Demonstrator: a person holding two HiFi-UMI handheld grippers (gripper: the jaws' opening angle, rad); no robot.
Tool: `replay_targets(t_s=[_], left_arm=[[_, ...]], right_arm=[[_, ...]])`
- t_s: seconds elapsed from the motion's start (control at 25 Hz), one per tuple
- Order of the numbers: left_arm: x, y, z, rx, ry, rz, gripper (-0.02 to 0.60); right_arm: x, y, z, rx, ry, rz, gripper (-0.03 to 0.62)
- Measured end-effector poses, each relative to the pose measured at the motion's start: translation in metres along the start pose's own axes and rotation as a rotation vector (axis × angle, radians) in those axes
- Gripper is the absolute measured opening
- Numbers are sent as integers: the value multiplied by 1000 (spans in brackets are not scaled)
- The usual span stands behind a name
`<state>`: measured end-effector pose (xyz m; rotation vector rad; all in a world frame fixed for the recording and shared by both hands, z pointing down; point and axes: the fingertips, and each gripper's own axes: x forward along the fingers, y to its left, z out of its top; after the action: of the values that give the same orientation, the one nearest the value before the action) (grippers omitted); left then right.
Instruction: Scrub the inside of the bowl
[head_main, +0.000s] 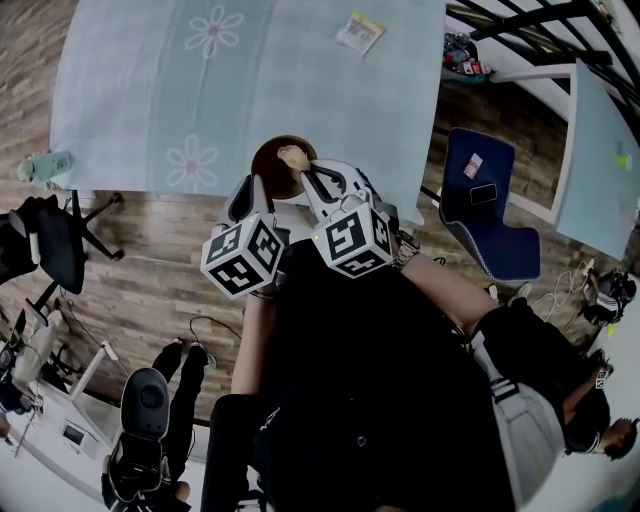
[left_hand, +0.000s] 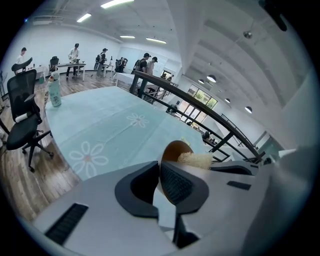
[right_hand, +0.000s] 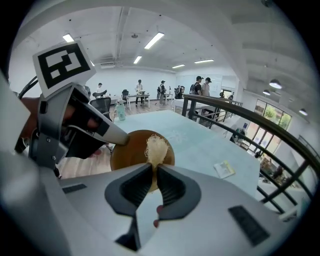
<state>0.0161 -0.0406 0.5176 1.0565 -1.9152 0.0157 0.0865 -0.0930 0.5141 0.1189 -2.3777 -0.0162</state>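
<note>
1. A black top covers the torso.
2. Left gripper: smooth pale grey shell, black ribbed pads, one dark slot.
3. Right gripper: same rounded grey shell, black pads, two dark slots.
4. Above the top, left cube and right cube: white, with black square markers.

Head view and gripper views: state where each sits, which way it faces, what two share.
Head view: on the person's head, facing down at the tablecloth; both marker cubes and dark clothing show.
Left gripper view: on the left gripper, along fingers shut on the bowl's rim.
Right gripper view: on the right gripper, along fingers shut on the scrubber; left gripper shows.
Shared: bowl and scrubber.
</note>
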Motion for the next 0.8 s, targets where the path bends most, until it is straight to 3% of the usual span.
replay_targets(t_s=[0.32, 0.8], left_arm=[[15, -6, 2, 68, 39, -63, 25], [44, 8, 23, 190, 156, -192, 25]], right_arm=[[0, -23, 0, 33, 23, -119, 38], [-5, -44, 13, 205, 62, -329, 38]])
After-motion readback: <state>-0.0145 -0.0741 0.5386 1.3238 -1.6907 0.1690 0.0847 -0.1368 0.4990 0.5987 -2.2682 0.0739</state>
